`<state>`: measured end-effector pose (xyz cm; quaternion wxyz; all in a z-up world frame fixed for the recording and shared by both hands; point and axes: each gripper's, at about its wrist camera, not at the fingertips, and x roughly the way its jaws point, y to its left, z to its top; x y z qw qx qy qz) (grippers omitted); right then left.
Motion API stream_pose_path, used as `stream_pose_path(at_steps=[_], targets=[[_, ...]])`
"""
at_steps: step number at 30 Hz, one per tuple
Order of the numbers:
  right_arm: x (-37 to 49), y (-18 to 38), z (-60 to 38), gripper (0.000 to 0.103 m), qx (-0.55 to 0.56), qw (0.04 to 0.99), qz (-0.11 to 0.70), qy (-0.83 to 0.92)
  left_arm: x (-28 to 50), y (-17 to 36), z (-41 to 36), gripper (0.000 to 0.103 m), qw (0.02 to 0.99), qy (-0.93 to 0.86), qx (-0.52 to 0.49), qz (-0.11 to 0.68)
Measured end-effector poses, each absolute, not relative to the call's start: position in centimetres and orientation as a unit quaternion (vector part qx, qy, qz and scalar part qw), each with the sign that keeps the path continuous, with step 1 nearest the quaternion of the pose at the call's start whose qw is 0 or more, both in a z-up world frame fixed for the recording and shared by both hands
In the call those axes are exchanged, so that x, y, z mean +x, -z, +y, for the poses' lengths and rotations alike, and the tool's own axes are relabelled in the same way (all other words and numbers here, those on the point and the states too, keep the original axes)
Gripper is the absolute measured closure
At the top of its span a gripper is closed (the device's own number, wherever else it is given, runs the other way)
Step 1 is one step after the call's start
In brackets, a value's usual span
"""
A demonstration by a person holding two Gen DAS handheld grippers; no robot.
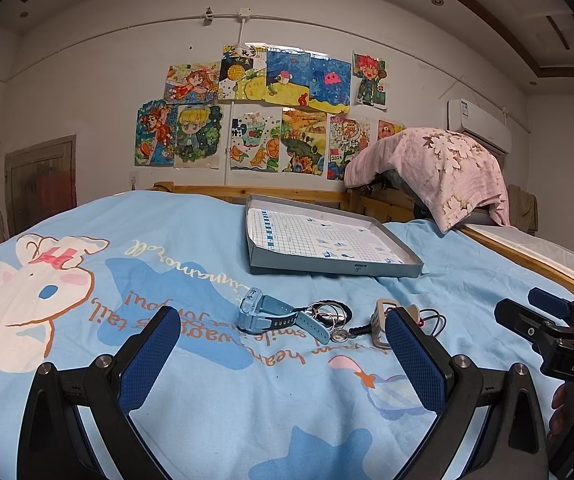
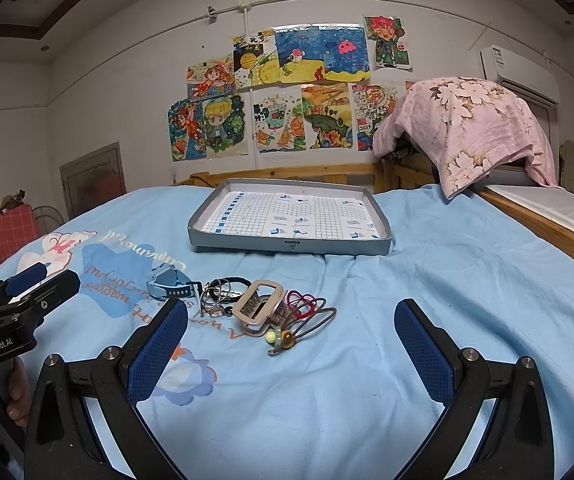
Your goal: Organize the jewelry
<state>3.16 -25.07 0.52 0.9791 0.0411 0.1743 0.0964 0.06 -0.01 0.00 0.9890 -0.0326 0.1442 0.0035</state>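
A small pile of jewelry lies on a light blue bedsheet (image 1: 207, 400). It holds a blue watch (image 1: 263, 314) (image 2: 169, 280), thin metal rings and a black band (image 1: 329, 314) (image 2: 223, 290), a silver rectangular buckle (image 2: 259, 306) (image 1: 381, 326), a red cord (image 2: 303, 300) and wire loops with beads (image 2: 283, 338). Behind it sits a shallow grey tray (image 1: 327, 268) (image 2: 287, 245) lined with grid paper. My left gripper (image 1: 283, 344) is open just short of the pile. My right gripper (image 2: 291, 340) is open too, with the beads between its fingertips' line.
A wooden bed rail (image 2: 547, 224) runs along the right, with a pink floral cloth (image 2: 475, 128) draped over something behind it. Drawings (image 2: 287, 92) cover the back wall. A hand (image 2: 11, 396) holds the left gripper's handle. Open sheet lies right of the pile.
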Motion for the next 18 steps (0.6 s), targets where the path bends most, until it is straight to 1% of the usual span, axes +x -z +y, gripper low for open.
stream_pose_path(at_steps=[18], targets=[[3.27,-0.47,-25.01,0.001,0.041,0.979,0.175,-0.096,0.04,0.0,0.02,0.0,0.989,-0.003,-0.033,0.143]])
